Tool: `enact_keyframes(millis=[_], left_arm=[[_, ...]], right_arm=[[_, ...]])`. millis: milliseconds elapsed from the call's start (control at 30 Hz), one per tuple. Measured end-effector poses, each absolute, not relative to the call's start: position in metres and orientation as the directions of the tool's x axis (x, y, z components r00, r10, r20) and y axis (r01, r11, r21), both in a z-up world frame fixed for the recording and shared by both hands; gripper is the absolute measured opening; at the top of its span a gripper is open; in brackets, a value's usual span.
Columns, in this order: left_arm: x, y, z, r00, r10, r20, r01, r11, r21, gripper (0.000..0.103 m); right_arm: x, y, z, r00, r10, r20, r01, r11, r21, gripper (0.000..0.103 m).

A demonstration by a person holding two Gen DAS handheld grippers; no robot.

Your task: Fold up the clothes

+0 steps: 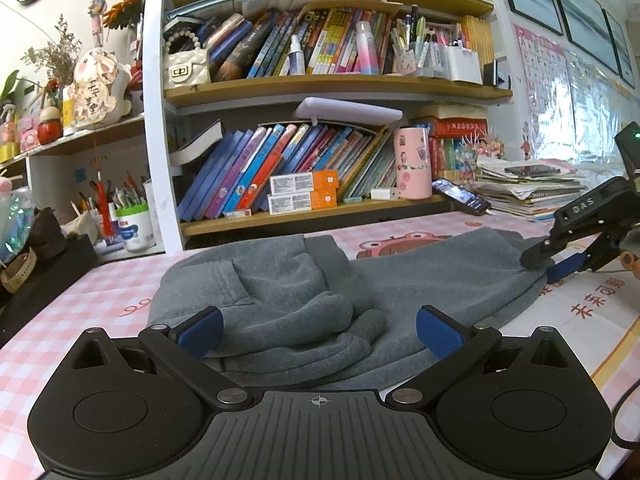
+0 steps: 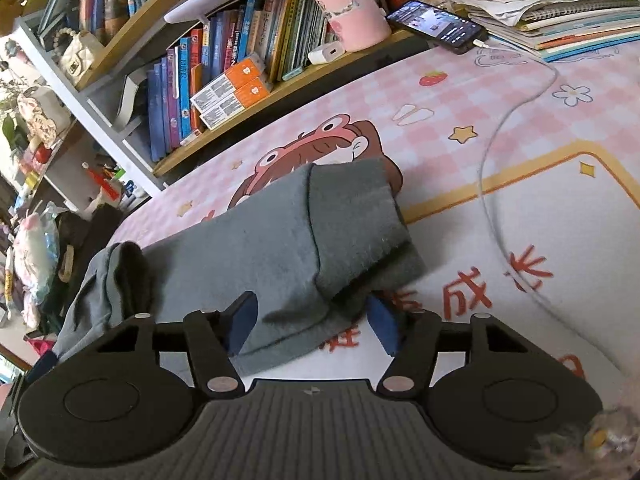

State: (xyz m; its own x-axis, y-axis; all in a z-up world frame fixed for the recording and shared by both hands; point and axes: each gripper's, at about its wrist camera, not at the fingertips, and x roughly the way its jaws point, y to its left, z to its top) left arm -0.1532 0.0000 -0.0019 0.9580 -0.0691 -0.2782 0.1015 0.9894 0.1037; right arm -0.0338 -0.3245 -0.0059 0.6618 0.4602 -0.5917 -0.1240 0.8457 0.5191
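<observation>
**A:** Where is the garment?

**B:** A grey fleece garment (image 1: 320, 280) lies in a crumpled, partly folded heap on the counter (image 1: 80, 300), which is covered by a pink checked mat with a cartoon print. It sits in front of a bookshelf (image 1: 320, 88) packed with books.

**A:** And the left claw?

**B:** The left claw (image 1: 320, 330) stands wide, its blue pads on either side of the near edge of the heap. A rolled sleeve and its ribbed cuff (image 1: 374, 322) lie between the pads, but neither pad presses on the cloth.

**A:** The right claw?

**B:** The right claw (image 2: 316, 320) is at the garment's far right end, at a flat folded part with a stitched hem. That corner of cloth runs in between the blue pads. The jaws stand half apart; one pad lies close against the fabric, the other is partly hidden under the hem, so I cannot tell whether they grip it.

**A:** Anything else nearby?

**B:** A phone (image 2: 436, 26) leans at the shelf's foot beside a pink cup (image 2: 348, 4), its white cable (image 2: 492, 184) trailing across the mat, clear of the garment.
</observation>
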Motion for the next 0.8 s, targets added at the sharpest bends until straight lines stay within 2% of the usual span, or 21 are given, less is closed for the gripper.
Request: enact_keyframes(millis=[67, 133, 200, 267, 333, 467, 567, 633, 800], left_arm=[[-0.154, 0.002, -0.001, 0.959, -0.065, -0.276, 0.095, 0.99, 0.099, 0.103], [-0.155, 0.004, 0.0, 0.96, -0.06, -0.273, 0.088, 0.992, 0.094, 0.103], [-0.157, 0.006, 0.001, 0.963, -0.053, -0.264, 0.079, 0.993, 0.087, 0.103], [-0.157, 0.009, 0.002, 0.965, -0.046, -0.26, 0.068, 0.995, 0.077, 0.103], [-0.157, 0.011, 0.003, 0.966, -0.036, -0.257, 0.056, 0.996, 0.07, 0.103], [-0.158, 0.014, 0.004, 0.967, -0.022, -0.254, 0.041, 0.997, 0.071, 0.103], [-0.159, 0.018, 0.004, 0.967, -0.01, -0.255, 0.027, 0.998, 0.065, 0.103], [-0.158, 0.021, 0.004, 0.966, -0.002, -0.259, 0.017, 0.998, 0.057, 0.103], [-0.158, 0.024, 0.003, 0.965, 0.007, -0.262, 0.006, 0.999, 0.049, 0.103]], right_arm=[[-0.03, -0.324, -0.007, 0.67, 0.44, -0.597, -0.099, 0.851, 0.516, 0.045], [-0.027, -0.324, -0.008, 0.681, 0.426, -0.595, -0.077, 0.85, 0.521, 0.031], [-0.028, -0.329, -0.008, 0.703, 0.44, -0.559, -0.071, 0.825, 0.56, 0.023], [-0.031, -0.333, -0.004, 0.731, 0.466, -0.498, -0.091, 0.79, 0.606, 0.021], [-0.034, -0.333, 0.002, 0.749, 0.489, -0.446, -0.131, 0.771, 0.624, 0.021], [-0.031, -0.329, 0.007, 0.744, 0.497, -0.446, -0.141, 0.77, 0.622, 0.021], [-0.028, -0.331, 0.0, 0.726, 0.485, -0.488, -0.088, 0.768, 0.634, 0.029], [-0.028, -0.334, -0.006, 0.714, 0.488, -0.502, -0.058, 0.756, 0.652, 0.044], [-0.023, -0.331, -0.016, 0.691, 0.486, -0.536, -0.022, 0.755, 0.656, 0.048]])
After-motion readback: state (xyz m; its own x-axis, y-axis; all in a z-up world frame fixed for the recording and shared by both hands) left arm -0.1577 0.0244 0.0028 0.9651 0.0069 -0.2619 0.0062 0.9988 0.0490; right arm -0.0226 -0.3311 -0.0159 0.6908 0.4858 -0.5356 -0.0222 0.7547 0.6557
